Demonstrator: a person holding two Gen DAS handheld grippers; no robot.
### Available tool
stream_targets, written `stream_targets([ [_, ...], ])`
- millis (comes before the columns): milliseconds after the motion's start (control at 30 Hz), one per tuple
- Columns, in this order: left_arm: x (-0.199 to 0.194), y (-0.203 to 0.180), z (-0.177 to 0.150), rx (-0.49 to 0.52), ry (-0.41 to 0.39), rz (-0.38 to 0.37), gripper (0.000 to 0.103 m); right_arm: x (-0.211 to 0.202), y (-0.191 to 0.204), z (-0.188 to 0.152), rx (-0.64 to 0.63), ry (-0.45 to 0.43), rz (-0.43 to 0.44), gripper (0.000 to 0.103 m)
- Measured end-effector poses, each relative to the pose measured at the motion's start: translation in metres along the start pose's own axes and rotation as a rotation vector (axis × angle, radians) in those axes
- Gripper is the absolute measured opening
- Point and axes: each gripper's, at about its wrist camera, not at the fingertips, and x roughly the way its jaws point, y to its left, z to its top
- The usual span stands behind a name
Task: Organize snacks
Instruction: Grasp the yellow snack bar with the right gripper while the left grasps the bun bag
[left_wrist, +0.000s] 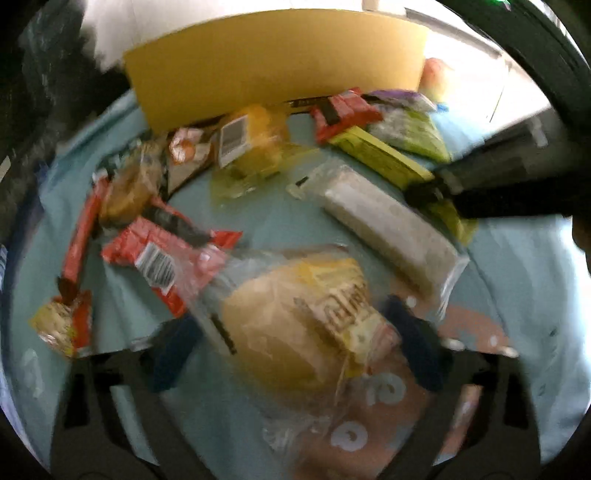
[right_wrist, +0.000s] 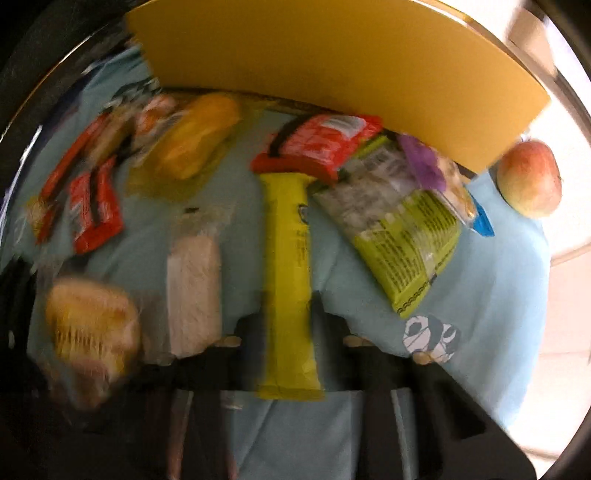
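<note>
Nearly all snacks lie loose on the blue cloth (right_wrist: 498, 280), sorting barely begun: right claw (right_wrist: 288, 325) clamped on the lime bar (right_wrist: 288, 251), left claw (left_wrist: 295, 350) part-open astride the bun packet (left_wrist: 295, 325) at six o'clock

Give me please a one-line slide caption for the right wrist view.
Right gripper shut on a yellow-green snack bar lying on a light blue cloth, among other wrapped snacks.
</note>
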Motion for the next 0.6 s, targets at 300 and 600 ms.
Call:
stream_targets([
  [300, -0.029, 0.022, -0.002, -0.068, -0.065, -0.073, 0.043, -0.031, -0.033, -0.03, 0.167, -0.048, 0.134, 0.019],
  [600, -0.066, 0.035, 0.007, -0.097, -0.135, -0.092, 0.043, -0.063, -0.052, -0.065, 0.249, -0.092, 0.17, 0.019],
])
